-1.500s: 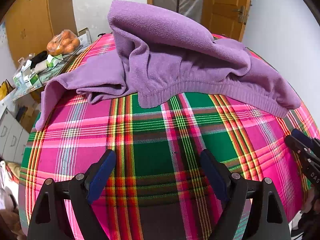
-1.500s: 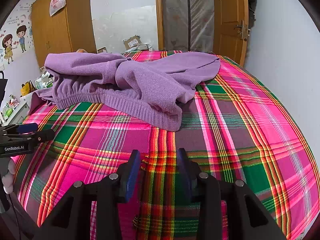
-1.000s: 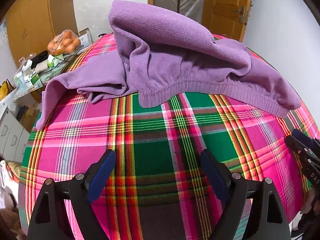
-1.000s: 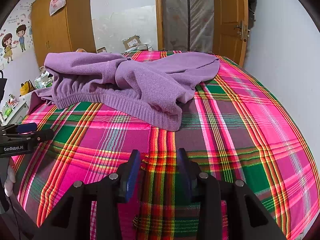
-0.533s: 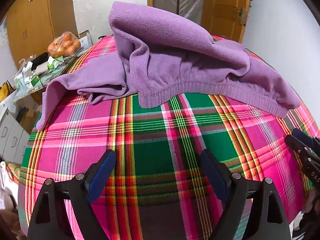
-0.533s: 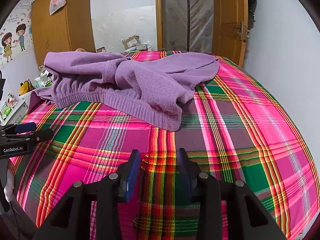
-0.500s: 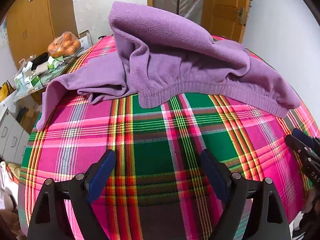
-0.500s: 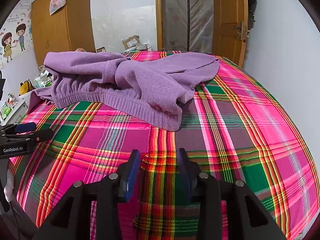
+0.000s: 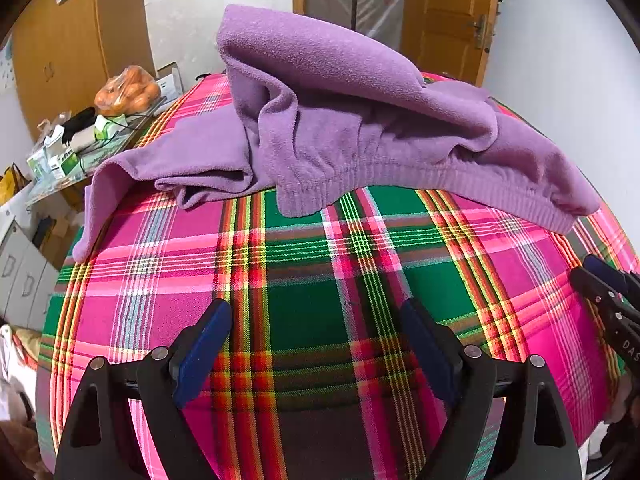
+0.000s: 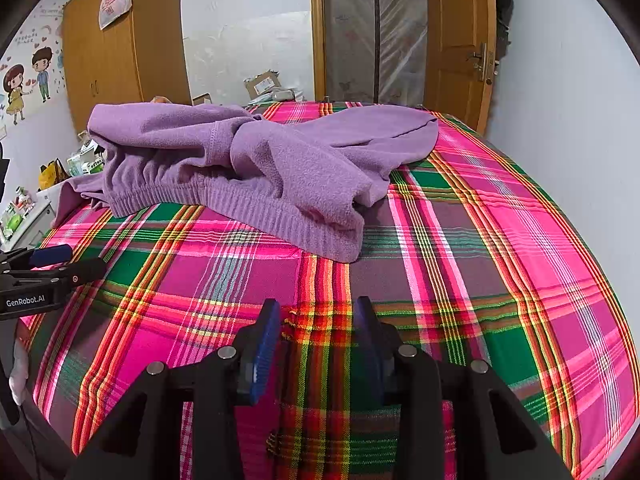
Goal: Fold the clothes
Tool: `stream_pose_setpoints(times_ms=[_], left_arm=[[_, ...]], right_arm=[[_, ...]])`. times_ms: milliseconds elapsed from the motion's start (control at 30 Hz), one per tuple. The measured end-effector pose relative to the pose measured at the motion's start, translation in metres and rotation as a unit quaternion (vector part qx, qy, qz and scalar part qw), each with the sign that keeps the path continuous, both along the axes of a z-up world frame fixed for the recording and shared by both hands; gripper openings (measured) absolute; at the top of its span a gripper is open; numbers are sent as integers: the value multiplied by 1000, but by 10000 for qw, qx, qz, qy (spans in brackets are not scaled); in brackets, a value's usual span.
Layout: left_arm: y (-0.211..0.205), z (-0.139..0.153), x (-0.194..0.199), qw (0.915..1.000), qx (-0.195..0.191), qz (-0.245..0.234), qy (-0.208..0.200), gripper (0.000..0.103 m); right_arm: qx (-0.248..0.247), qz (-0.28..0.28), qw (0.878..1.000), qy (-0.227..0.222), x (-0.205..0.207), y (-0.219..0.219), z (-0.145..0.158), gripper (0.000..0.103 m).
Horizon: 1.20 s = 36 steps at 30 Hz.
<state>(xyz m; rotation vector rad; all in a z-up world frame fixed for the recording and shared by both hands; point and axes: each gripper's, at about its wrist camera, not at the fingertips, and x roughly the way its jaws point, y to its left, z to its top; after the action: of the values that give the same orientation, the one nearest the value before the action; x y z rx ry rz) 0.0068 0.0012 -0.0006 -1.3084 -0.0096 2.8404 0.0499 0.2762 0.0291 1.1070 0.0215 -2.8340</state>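
A crumpled purple fleece garment [image 9: 360,120] [image 10: 260,168] lies bunched on the far half of a bed with a pink, green and red plaid sheet [image 9: 160,240] [image 10: 500,260]. Its ribbed hem faces me and one part trails off the bed's left side. My left gripper [image 9: 314,308] hovers over the near sheet, open wide and empty, short of the hem. My right gripper [image 10: 317,304] stands open over the near sheet, with a wrinkle of sheet showing between its fingers; the pads do not press on it. Each gripper shows at the other view's edge [image 9: 600,276] [image 10: 60,260].
Left of the bed a cluttered side table holds a bag of oranges [image 9: 128,90] and small boxes, with white drawers [image 9: 20,276] below. A wooden wardrobe [image 10: 104,60] and door [image 10: 460,40] stand behind. A white wall [image 10: 580,140] runs along the bed's right side.
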Motion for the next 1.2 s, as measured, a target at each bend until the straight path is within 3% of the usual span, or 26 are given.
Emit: stream_pose_setpoints(times_ms=[1200], left_arm=[[0, 1, 3, 10000, -19, -60, -58, 88]], right_arm=[[-44, 109, 9999, -43, -1, -1, 0, 45]])
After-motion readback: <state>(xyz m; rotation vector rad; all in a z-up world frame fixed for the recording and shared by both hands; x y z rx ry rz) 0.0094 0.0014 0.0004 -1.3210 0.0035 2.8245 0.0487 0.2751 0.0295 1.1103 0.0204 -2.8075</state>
